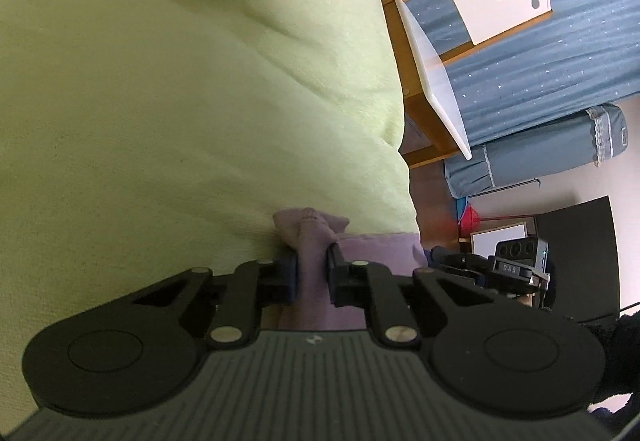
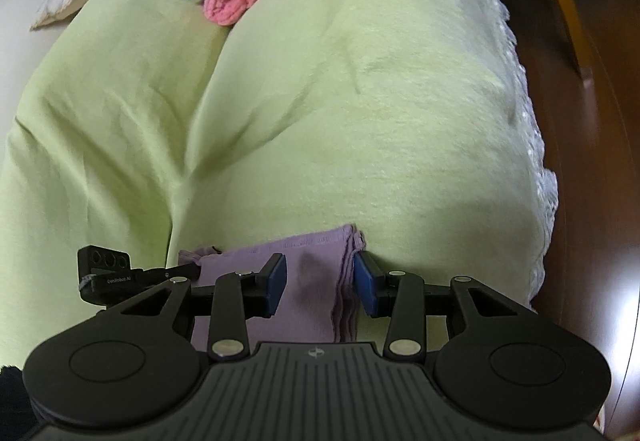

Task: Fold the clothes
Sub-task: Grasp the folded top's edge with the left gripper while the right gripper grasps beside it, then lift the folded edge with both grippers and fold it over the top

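Between left hand-held gripper (image 1: 312,273): purple cloth (image 1: 316,241).

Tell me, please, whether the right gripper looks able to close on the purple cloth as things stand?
Probably yes. The right gripper is open, its jaws either side of the folded purple cloth lying on the green blanket, with nothing between them. The left gripper already pinches the cloth's other end.

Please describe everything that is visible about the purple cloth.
The purple cloth is a soft, matte lilac fabric, folded into several layers whose stacked edges show on its right side. It lies on the light green blanket. The left gripper is shut on a bunched corner of it. The right gripper is open, its blue pads on either side of the folded edge. A dark shadow falls on its middle.
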